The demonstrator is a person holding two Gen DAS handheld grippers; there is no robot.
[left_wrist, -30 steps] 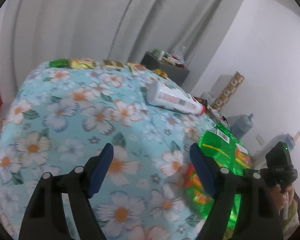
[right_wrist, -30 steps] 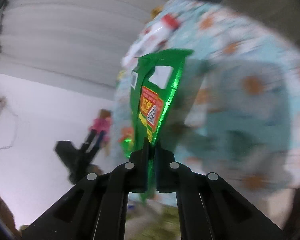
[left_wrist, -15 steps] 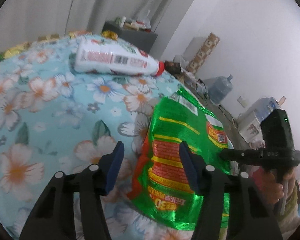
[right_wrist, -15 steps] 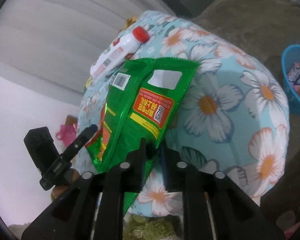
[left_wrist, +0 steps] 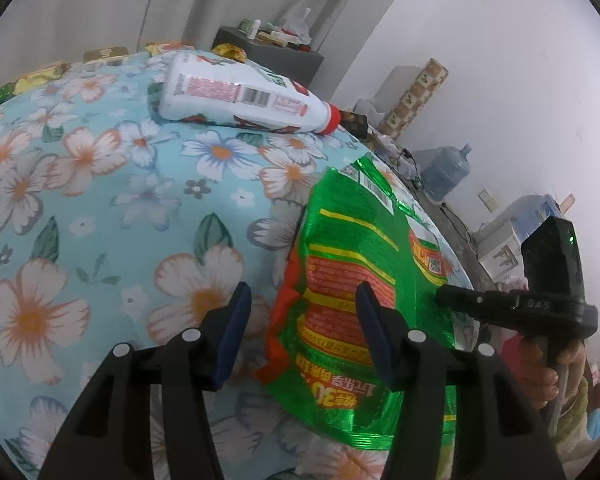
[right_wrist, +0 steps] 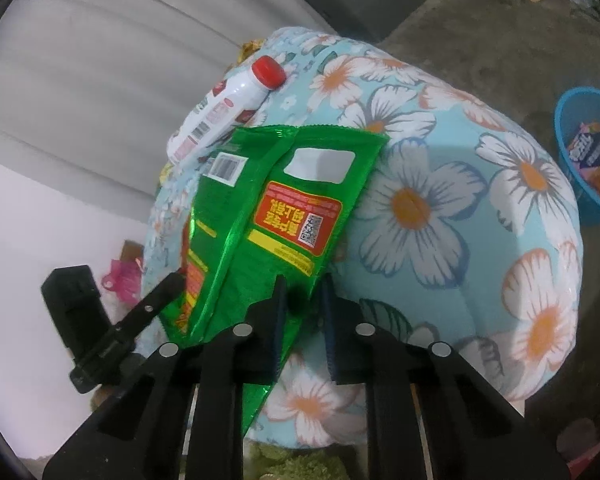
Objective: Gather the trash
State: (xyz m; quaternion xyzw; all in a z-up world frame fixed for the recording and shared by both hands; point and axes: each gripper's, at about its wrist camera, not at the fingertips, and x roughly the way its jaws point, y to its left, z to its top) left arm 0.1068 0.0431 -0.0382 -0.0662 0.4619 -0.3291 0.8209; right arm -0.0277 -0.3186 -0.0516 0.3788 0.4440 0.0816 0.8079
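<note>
A green foil snack bag (left_wrist: 360,264) lies at the edge of a table with a blue floral cloth (left_wrist: 100,200); the right wrist view also shows the bag (right_wrist: 268,208). My left gripper (left_wrist: 304,308) is open, its jaws either side of the bag's left edge. My right gripper (right_wrist: 302,300) has its jaws a little apart around the bag's lower corner, and it shows in the left wrist view (left_wrist: 500,308). A white bottle with a red cap (left_wrist: 240,100) lies on its side farther back, also in the right wrist view (right_wrist: 228,108).
A blue basket (right_wrist: 588,152) holding wrappers stands on the floor right of the table. Small wrappers (left_wrist: 100,54) line the table's far edge. A dark cabinet (left_wrist: 272,54), a water jug (left_wrist: 446,174) and boxes stand behind.
My left gripper has moved right and closer, and its jaws have narrowed around the bag's edge. My right gripper's jaws, shut on the bag one second ago, have parted slightly.
</note>
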